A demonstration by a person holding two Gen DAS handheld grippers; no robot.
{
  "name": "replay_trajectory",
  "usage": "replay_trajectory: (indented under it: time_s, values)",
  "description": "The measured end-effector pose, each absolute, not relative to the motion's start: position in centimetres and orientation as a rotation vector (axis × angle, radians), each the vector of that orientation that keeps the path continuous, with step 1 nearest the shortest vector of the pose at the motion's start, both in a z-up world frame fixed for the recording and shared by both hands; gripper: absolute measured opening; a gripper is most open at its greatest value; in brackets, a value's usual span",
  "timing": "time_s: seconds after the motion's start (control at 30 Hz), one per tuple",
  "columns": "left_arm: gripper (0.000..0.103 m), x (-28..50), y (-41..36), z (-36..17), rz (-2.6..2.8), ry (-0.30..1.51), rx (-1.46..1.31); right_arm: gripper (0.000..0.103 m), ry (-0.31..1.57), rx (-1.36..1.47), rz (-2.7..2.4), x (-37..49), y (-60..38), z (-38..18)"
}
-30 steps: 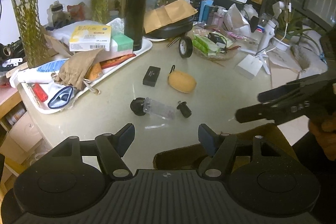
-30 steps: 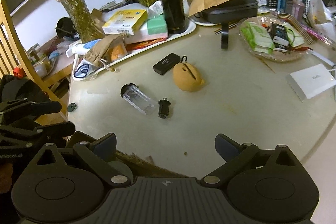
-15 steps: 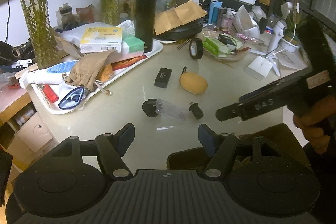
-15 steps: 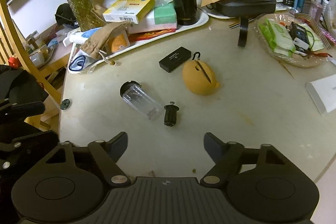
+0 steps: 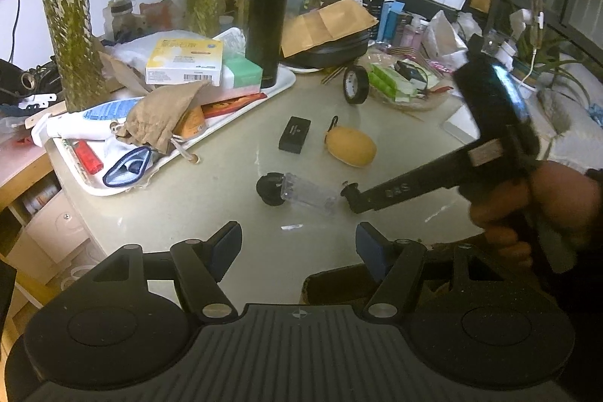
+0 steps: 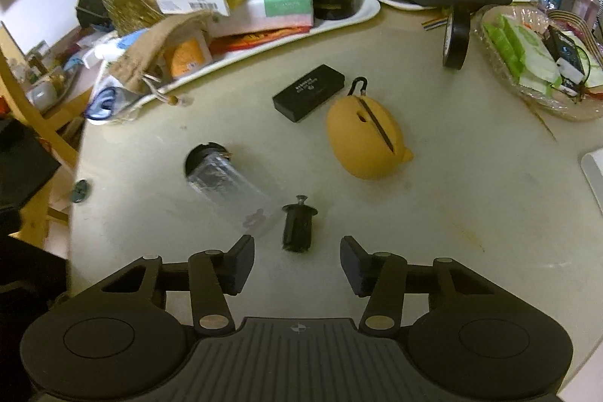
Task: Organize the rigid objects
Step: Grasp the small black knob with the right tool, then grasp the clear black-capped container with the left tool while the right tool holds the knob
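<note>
A small black plug (image 6: 297, 228) lies on the pale table (image 6: 452, 198), right of a clear bottle with a black cap (image 6: 230, 191). My right gripper (image 6: 297, 253) hangs low over the plug. Its jaws are closing; the plug's near end sits between the tips, and the pads do not touch it. In the left wrist view the right gripper (image 5: 355, 201) reaches in from the right, half hiding the plug (image 5: 346, 186) beside the bottle (image 5: 297, 191). My left gripper (image 5: 297, 242) stands open and empty near the table's front edge.
A yellow pouch (image 6: 367, 142) and a black box (image 6: 309, 92) lie just beyond the plug. A black tape roll (image 6: 456, 42) stands farther right. A white tray (image 6: 361, 14) with boxes and a black flask (image 5: 267, 21) fills the back left. A glass dish (image 6: 535, 97) sits right.
My right gripper has come forward and down over the black plug, and its jaws have narrowed. The left gripper has stayed where it was.
</note>
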State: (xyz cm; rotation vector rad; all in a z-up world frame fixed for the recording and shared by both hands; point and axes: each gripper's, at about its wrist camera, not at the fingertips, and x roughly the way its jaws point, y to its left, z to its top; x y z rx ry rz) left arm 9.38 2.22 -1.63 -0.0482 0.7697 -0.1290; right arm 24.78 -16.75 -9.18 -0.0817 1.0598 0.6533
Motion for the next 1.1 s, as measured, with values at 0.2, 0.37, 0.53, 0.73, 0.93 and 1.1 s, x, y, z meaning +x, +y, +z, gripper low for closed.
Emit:
replay_trajectory:
  time_s: [0.2, 0.37, 0.53, 0.73, 0.93, 1.1]
  values:
    - [0.066, 9.5, 2.6, -1.7, -0.124, 0.779, -0.064, 0.046, 1.086, -0.118, 0.635, 26.0, -15.3, -10.4]
    - [0.066, 9.6, 2.6, -1.8, -0.122, 0.786, -0.068, 0.038, 1.078, -0.14, 0.611, 26.4, -14.9, -10.4]
    - [0.066, 9.8, 2.6, -1.8, -0.13, 0.799, -0.07, 0.024, 1.072, -0.197, 0.599, 26.0, -14.6, -10.4]
    - [0.066, 9.8, 2.5, -1.8, -0.133, 0.799, -0.07, 0.021, 1.066, -0.232, 0.602, 25.4, -14.4, -10.3]
    - [0.066, 10.1, 2.4, -1.7, -0.149, 0.805, -0.041, 0.021, 1.041, -0.241, 0.619, 24.6, -15.2, -9.1]
    - [0.066, 10.9, 2.5, -1.5, -0.146, 0.808, -0.019, 0.021, 1.004, -0.205, 0.643, 24.0, -16.8, -7.1]
